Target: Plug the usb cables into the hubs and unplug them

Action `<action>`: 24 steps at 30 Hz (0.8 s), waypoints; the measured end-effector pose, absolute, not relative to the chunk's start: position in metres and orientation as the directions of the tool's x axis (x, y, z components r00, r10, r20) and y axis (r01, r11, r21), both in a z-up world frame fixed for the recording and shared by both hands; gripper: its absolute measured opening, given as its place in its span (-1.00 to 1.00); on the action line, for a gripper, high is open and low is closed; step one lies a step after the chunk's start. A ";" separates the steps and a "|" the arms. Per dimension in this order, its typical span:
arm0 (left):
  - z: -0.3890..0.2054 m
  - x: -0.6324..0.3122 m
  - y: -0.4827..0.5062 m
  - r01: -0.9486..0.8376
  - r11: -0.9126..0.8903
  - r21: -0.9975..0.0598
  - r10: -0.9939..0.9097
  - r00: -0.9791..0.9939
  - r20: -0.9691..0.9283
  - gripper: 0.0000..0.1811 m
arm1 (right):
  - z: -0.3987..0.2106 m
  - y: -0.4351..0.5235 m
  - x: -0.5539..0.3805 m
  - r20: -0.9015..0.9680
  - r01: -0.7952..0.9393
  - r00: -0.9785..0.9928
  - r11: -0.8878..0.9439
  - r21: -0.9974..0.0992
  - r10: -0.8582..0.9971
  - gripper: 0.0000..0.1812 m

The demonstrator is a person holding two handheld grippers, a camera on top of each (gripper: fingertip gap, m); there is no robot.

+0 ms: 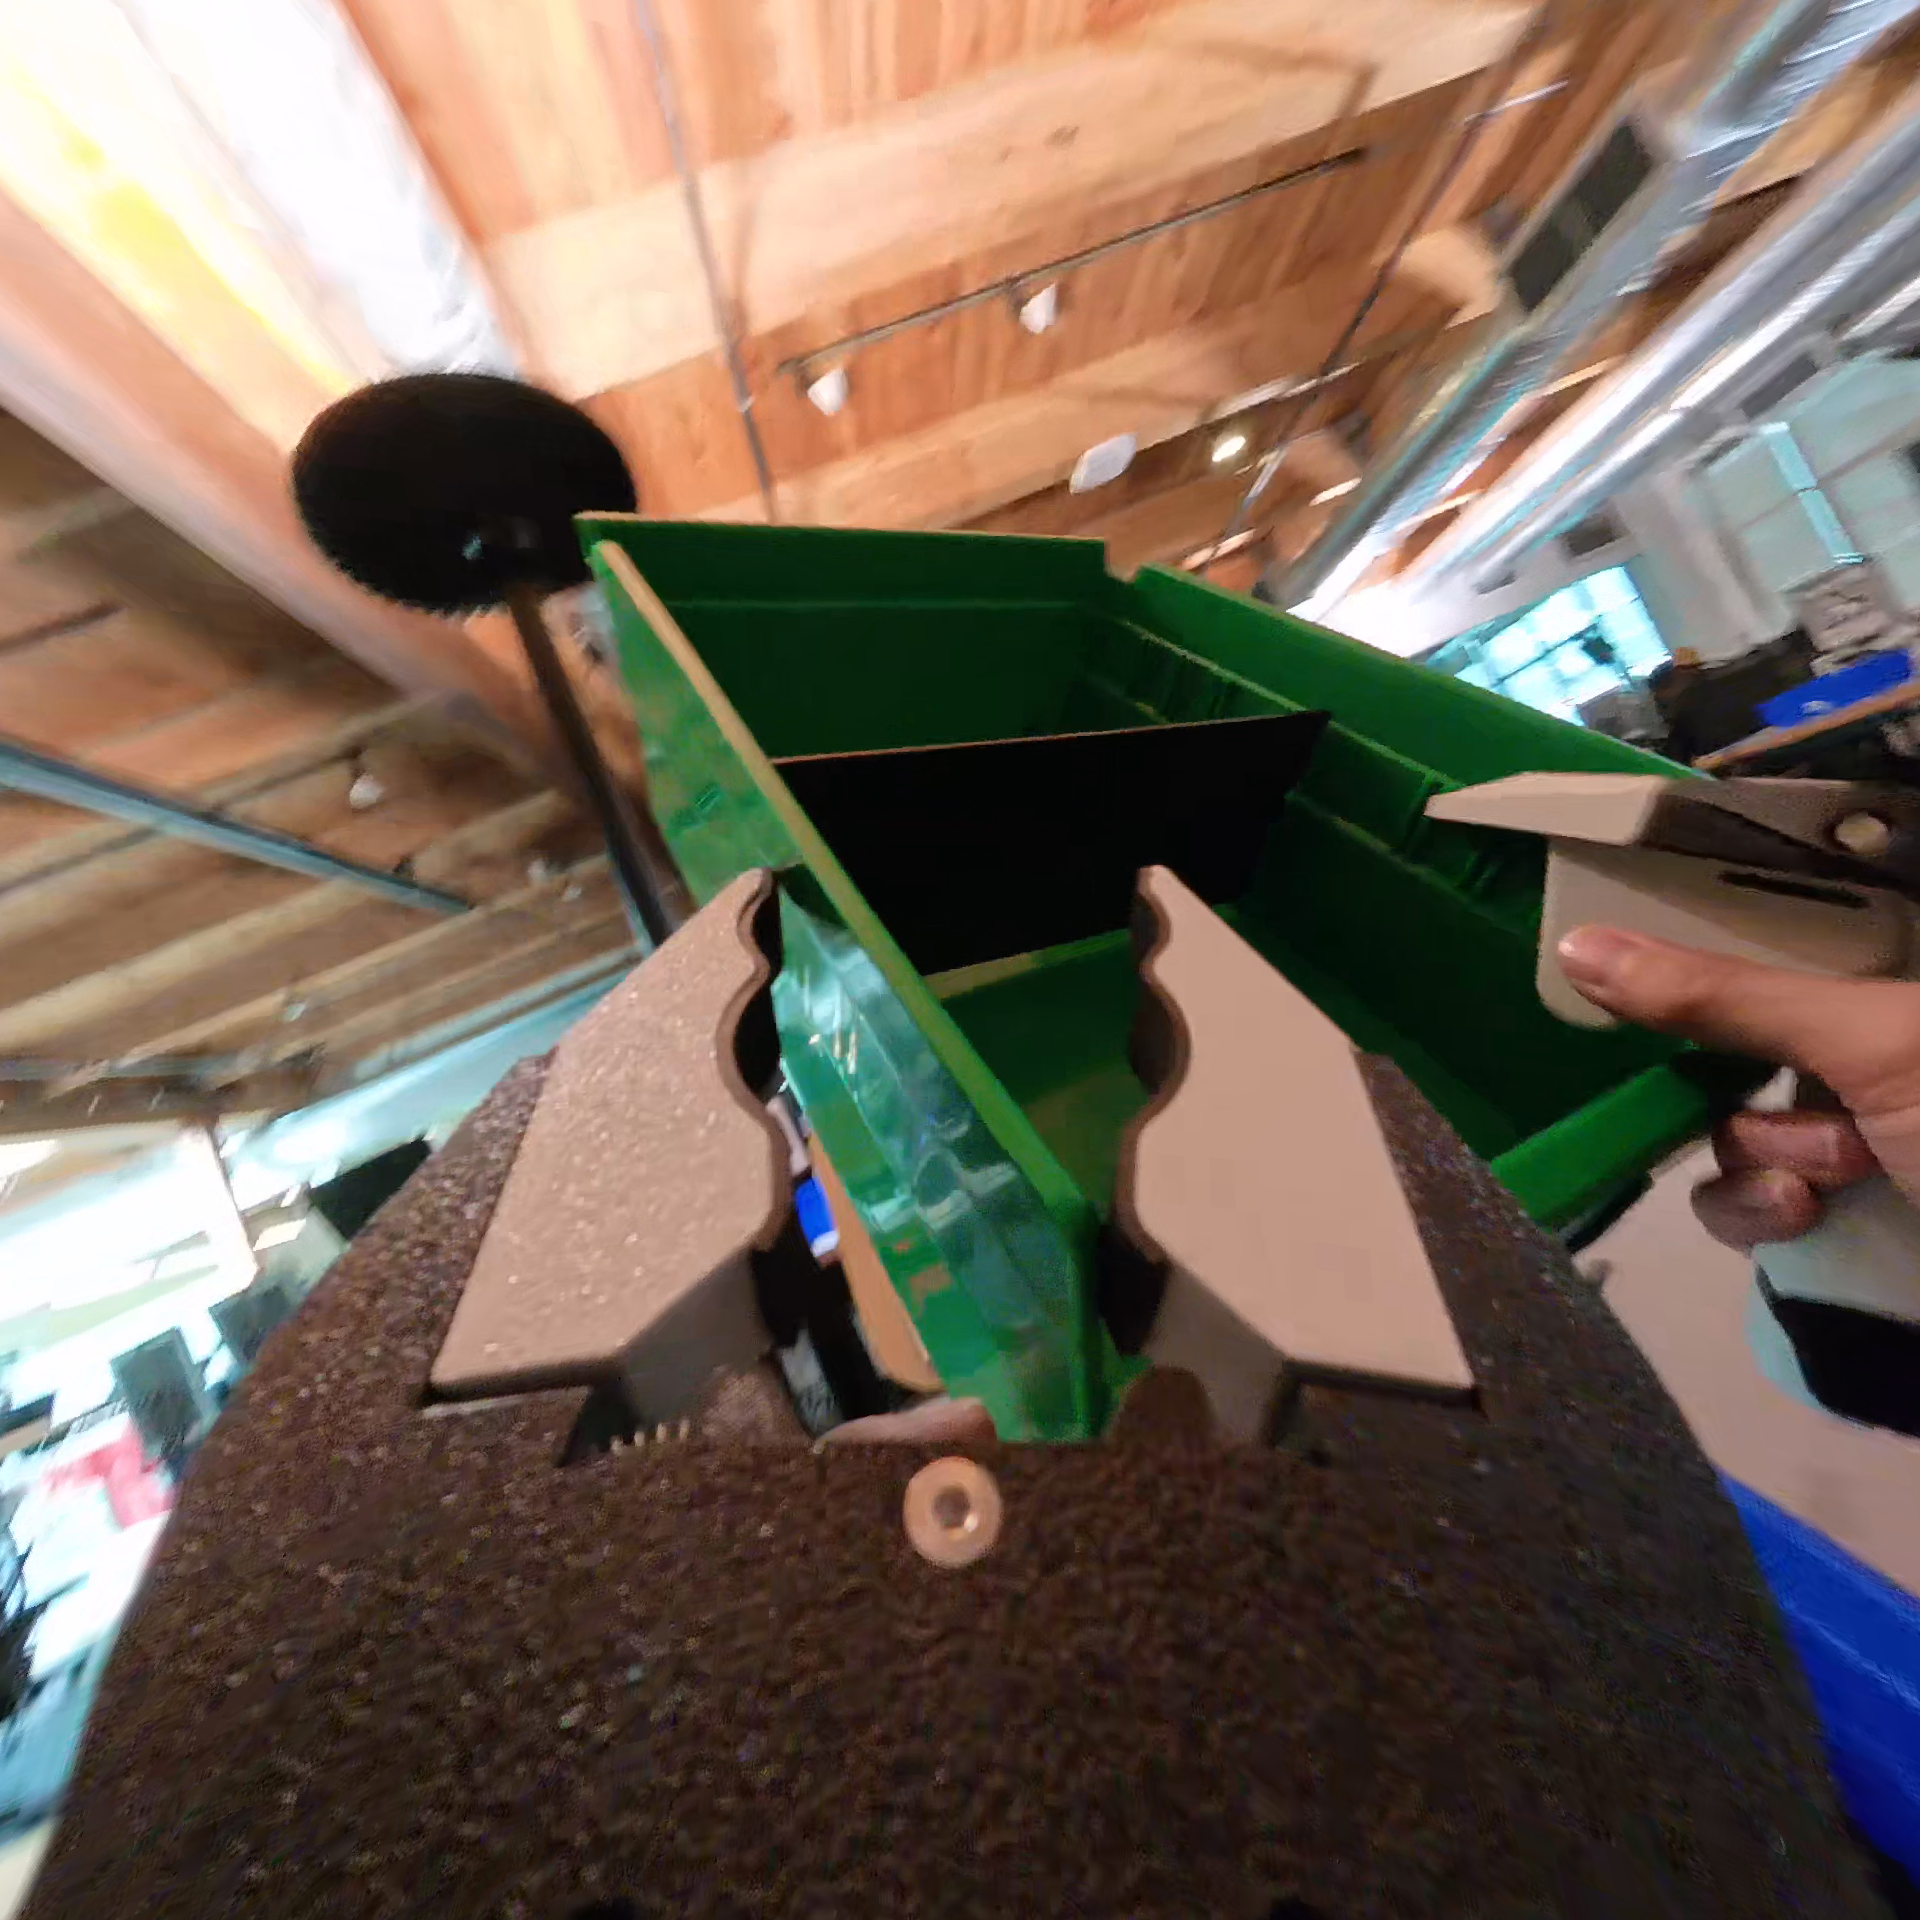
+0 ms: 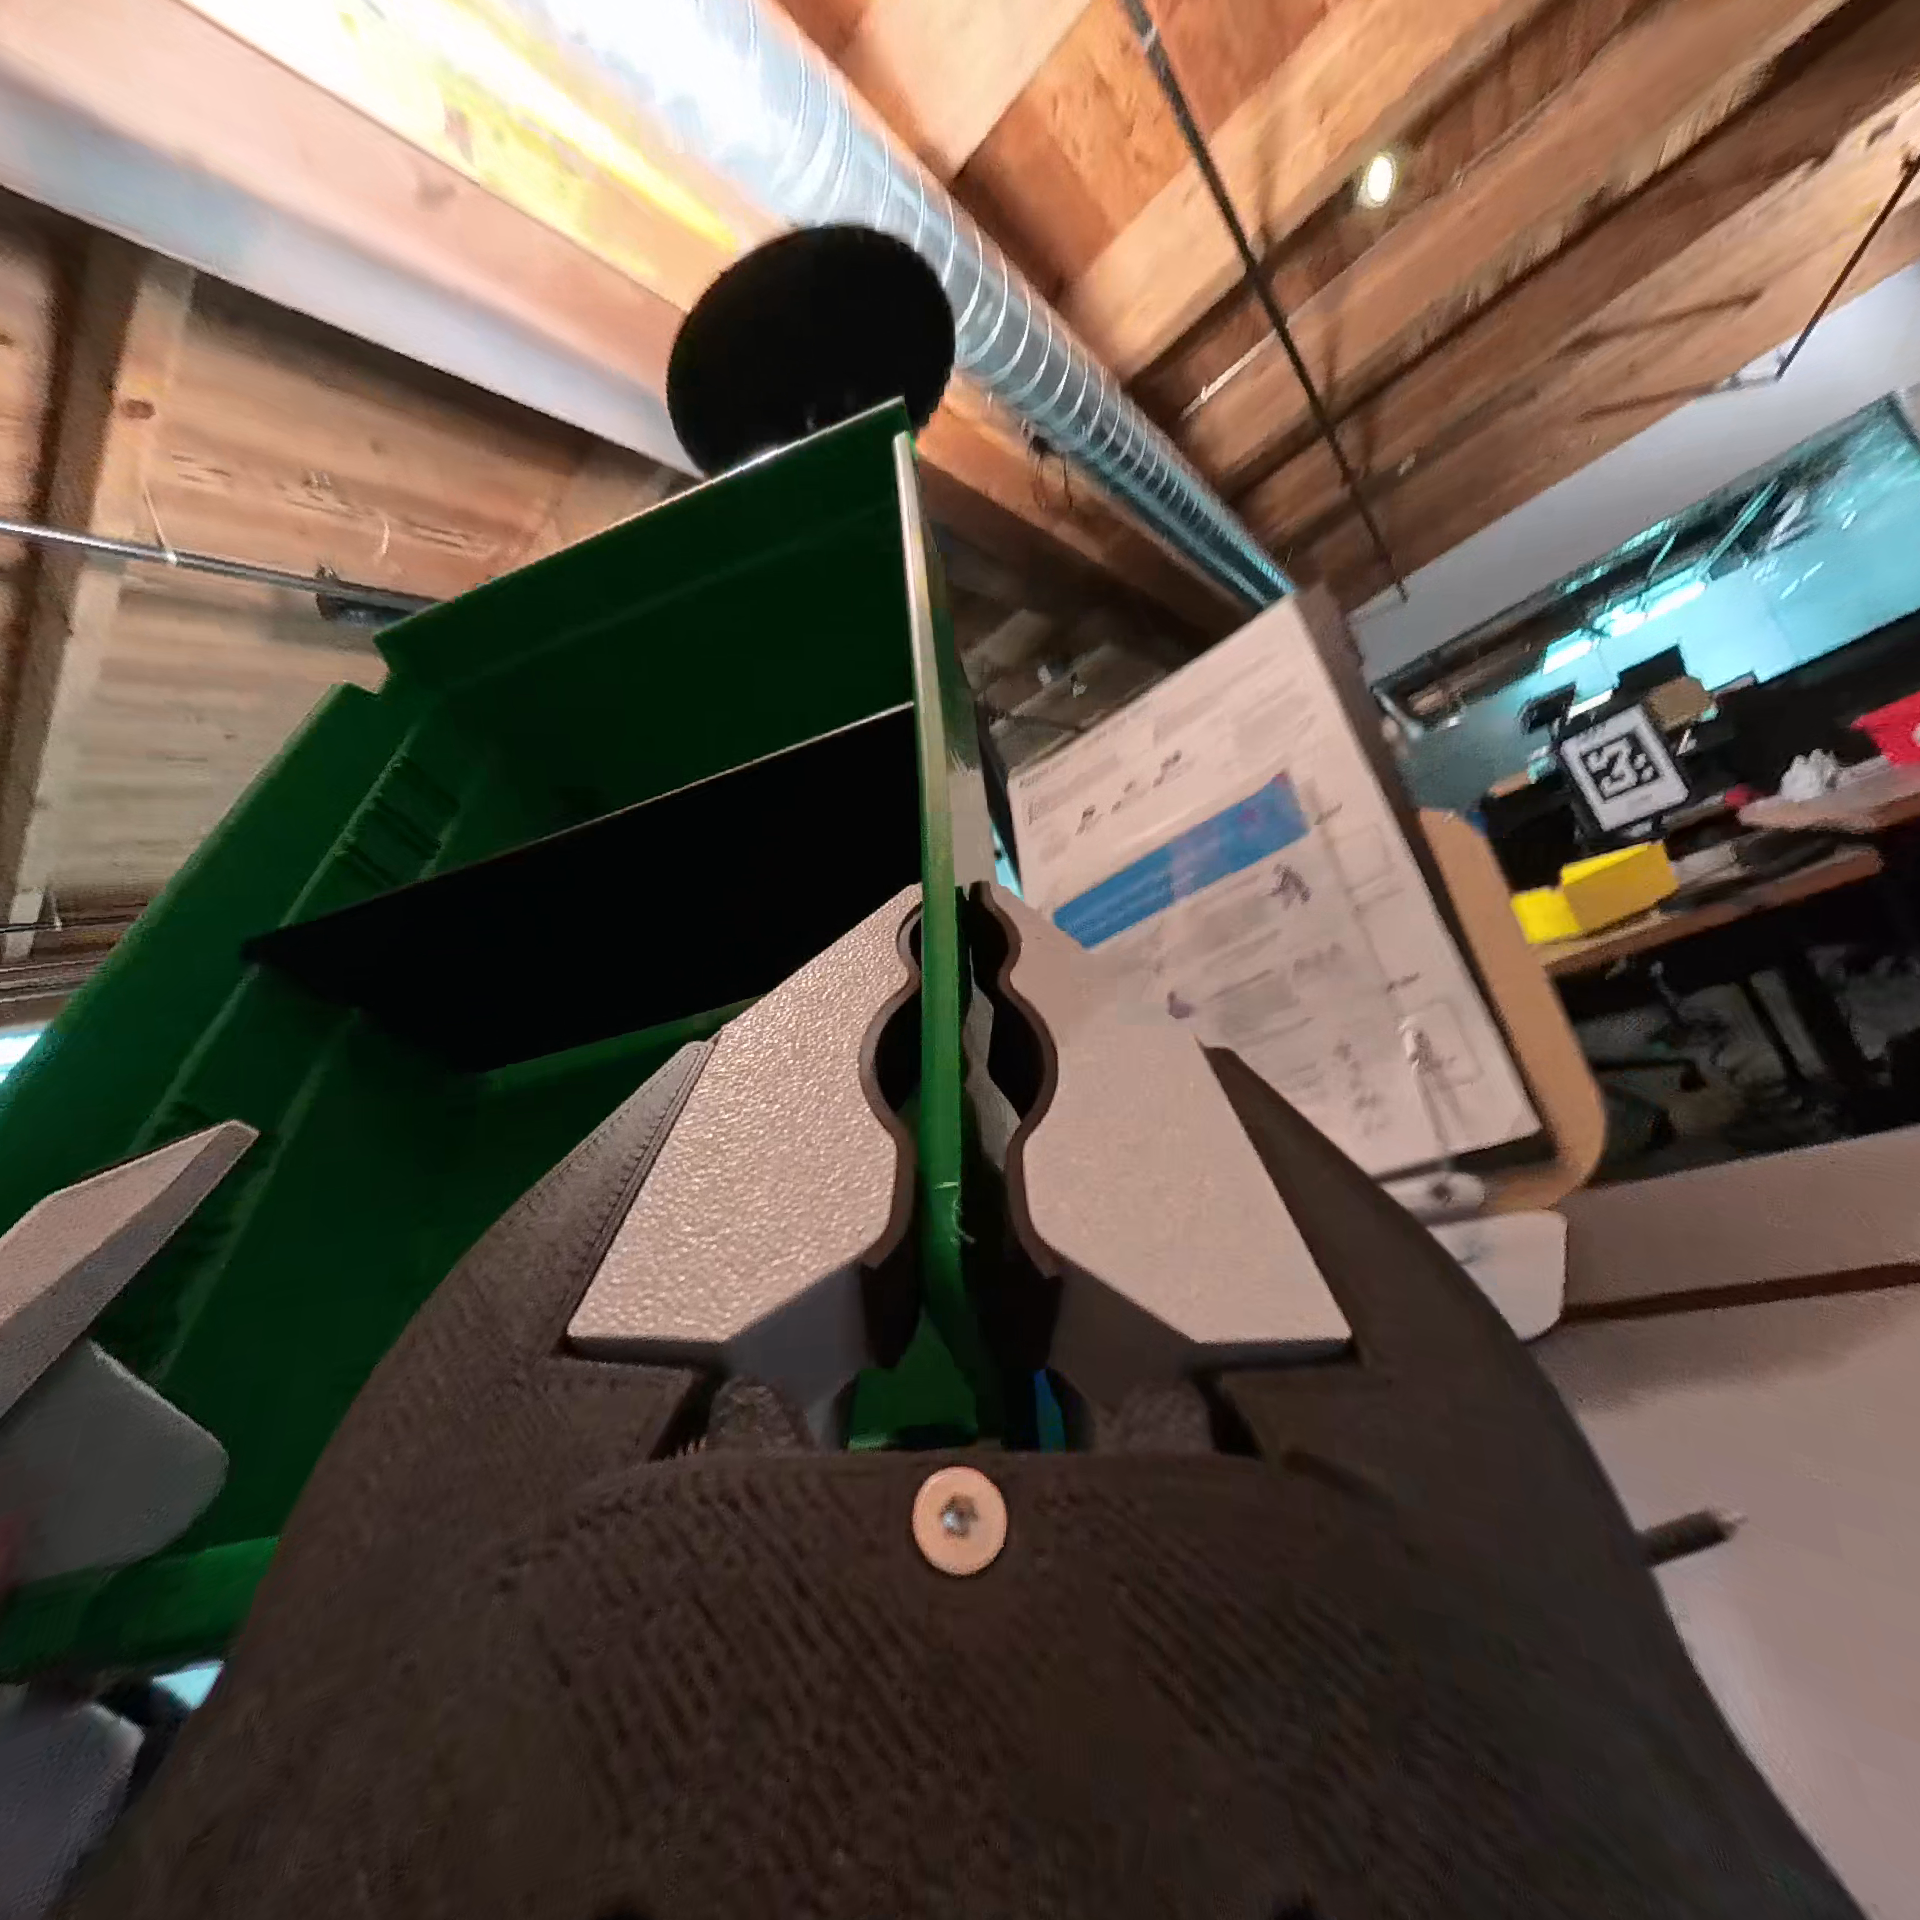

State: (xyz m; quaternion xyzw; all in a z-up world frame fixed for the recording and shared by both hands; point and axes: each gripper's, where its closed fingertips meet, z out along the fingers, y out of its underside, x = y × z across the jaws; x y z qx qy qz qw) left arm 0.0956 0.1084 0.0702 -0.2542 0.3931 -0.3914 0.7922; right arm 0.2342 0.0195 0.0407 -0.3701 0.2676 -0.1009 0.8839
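Observation:
A green plastic bin (image 1: 935,644) is lifted and tilted up toward the ceiling, with a black divider (image 1: 1039,821) across its inside. My left gripper (image 1: 951,914) is open. Its fingers straddle the bin's left wall (image 1: 883,1018), which carries a clear sleeve, and the pads do not press on it. My right gripper (image 2: 945,914) is shut on the bin's right wall (image 2: 935,1039). It also shows in the left wrist view (image 1: 1662,831), with a hand on it. The bin (image 2: 623,644) and divider (image 2: 623,935) fill the left of the right wrist view. No cable or hub shows.
A black round disc on a pole (image 1: 457,488) rises behind the bin, also in the right wrist view (image 2: 810,343). A poster board (image 2: 1247,883) stands to the right. A silver duct (image 2: 1039,364) runs under the wooden ceiling. Yellow boxes (image 2: 1600,883) sit on a far table.

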 end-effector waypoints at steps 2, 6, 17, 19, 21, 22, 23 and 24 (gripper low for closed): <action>0.074 0.097 0.082 0.442 0.593 -0.673 -0.805 0.354 -0.476 -0.14 | 0.053 -0.006 0.235 -0.352 0.032 0.844 0.693 -0.720 -0.405 -0.96; 0.075 0.098 0.048 0.466 0.570 -0.677 -0.822 0.333 -0.462 -0.07 | 0.057 -0.034 0.241 -0.355 0.052 0.808 0.656 -0.753 -0.471 -0.97; 0.009 0.096 0.131 0.252 0.381 -0.889 -0.918 0.218 -0.332 -0.20 | 0.021 -0.170 0.323 -0.492 0.148 0.548 0.657 -0.740 -0.677 -0.97; -0.033 0.097 0.172 0.064 0.306 -0.950 -0.936 0.205 -0.287 -0.18 | 0.006 -0.195 0.345 -0.514 0.117 0.506 0.646 -0.755 -0.693 -0.97; -0.083 0.094 0.207 -0.148 0.212 -0.966 -0.952 0.190 -0.239 -0.09 | -0.016 -0.215 0.368 -0.510 0.081 0.462 0.607 -0.791 -0.726 -0.97; -0.106 0.090 0.220 -0.228 0.150 -0.962 -0.963 0.184 -0.194 -0.03 | -0.028 -0.223 0.379 -0.507 0.054 0.437 0.585 -0.810 -0.743 -0.97; -0.125 0.087 0.228 -0.283 0.081 -0.956 -0.975 0.178 -0.136 0.00 | -0.042 -0.231 0.389 -0.503 0.020 0.406 0.557 -0.830 -0.763 -0.97; -0.140 0.084 0.231 -0.307 0.005 -0.952 -0.983 0.174 -0.061 0.03 | -0.057 -0.238 0.398 -0.503 -0.020 0.378 0.536 -0.844 -0.777 -0.97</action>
